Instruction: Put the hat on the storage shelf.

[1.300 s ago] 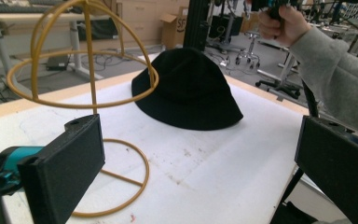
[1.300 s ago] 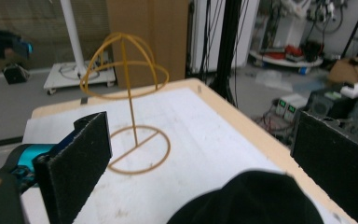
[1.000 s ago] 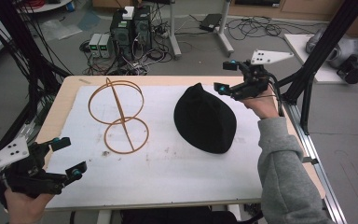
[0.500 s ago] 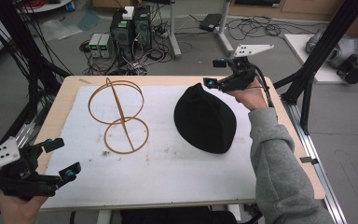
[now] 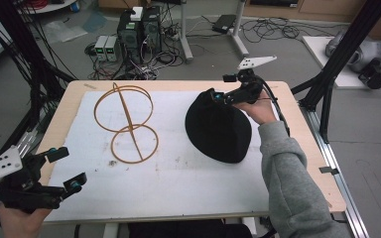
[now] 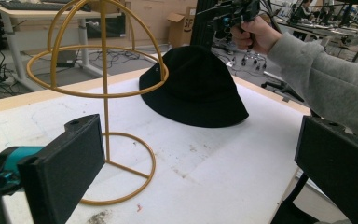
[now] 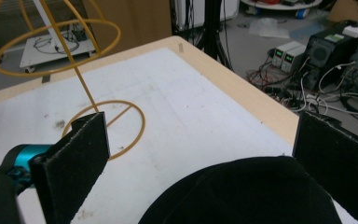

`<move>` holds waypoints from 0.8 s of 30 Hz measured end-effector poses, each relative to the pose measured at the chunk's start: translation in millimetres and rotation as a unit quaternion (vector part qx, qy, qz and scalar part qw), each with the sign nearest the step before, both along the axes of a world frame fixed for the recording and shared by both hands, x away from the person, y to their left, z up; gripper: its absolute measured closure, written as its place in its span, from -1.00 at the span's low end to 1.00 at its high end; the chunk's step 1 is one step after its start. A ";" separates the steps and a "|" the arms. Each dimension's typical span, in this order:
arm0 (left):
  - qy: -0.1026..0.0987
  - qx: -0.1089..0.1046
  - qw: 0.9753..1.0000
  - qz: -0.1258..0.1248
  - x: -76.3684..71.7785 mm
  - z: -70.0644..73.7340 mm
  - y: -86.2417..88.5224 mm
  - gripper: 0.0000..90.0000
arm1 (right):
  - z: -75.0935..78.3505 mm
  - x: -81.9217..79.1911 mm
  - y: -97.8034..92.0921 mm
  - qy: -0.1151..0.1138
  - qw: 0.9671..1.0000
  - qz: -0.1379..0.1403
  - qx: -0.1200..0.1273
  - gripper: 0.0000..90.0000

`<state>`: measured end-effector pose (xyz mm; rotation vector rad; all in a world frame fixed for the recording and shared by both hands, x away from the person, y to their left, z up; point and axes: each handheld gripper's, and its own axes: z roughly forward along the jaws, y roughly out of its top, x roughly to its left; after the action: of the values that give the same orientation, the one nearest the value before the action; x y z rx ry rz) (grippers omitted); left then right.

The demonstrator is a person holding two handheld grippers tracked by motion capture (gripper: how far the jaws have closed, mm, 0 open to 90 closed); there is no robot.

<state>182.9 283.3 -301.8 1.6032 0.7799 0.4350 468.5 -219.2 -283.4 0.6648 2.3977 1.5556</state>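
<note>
One black hat point(image 5: 219, 126), soft matte fabric, domed crown and floppy brim, lay right of centre in the high view, on the white sheet point(image 5: 178, 173) that covered the pale wooden table point(image 5: 64, 101); sheet scuffed and flecked with small dark marks. One hat stand point(image 5: 125, 123) of thin golden-yellow wire stood upright left of centre in that view: round ring base, slim straight stem, open dome of hoops on top, empty, near the hat but apart from it. Two hand-held grippers counted, each with two flat black jaws faced in coarse, foam-like padding and a teal fitting at the base. Right gripper point(image 5: 217, 96), gripped by a hand point(image 5: 259, 110) in a grey knit sleeve point(image 5: 290, 173), hovered at the far edge of the hat's crown, upper middle of the high view; in the right gripper view, jaws spread wide at lower left and right of the frame, the black crown point(image 7: 242, 193) rising between them at the bottom, nothing clamped; whether the pads brushed the fabric could not be told. Left gripper point(image 5: 65, 168) sat at the lower left corner of the high view, over the near table edge, well apart from hat and stand; in the left gripper view, jaws wide apart too, holding nothing, stand point(image 6: 103, 84) and hat point(image 6: 196, 88) seen beyond them in the upper half of the frame.
</note>
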 end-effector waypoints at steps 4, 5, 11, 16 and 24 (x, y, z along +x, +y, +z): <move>0.000 0.000 1.000 -0.001 0.5 -0.4 -1.2 -0.96 | -9.0 0.8 2.1 0.005 1.000 -0.005 -0.001 -0.93; 0.001 0.001 1.000 -0.001 0.9 -0.9 -1.3 -0.96 | -15.5 2.1 3.2 0.011 1.000 -0.011 -0.008 -0.93; 0.004 0.001 1.000 -0.001 2.2 -2.2 -1.8 -0.96 | -30.1 3.5 4.0 0.015 1.000 -0.024 -0.014 -0.93; 0.006 0.002 1.000 0.001 2.4 -2.6 -2.3 -0.96 | -36.1 4.1 6.9 0.013 0.999 -0.026 -0.026 -0.93; 0.004 0.004 1.000 -0.001 2.0 -1.7 -3.0 -0.96 | -47.2 8.5 11.3 0.025 0.998 -0.044 -0.048 -0.93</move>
<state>184.8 280.3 -303.5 1.6146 0.7840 0.4311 477.1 -207.8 -330.5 0.7867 2.4251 1.3943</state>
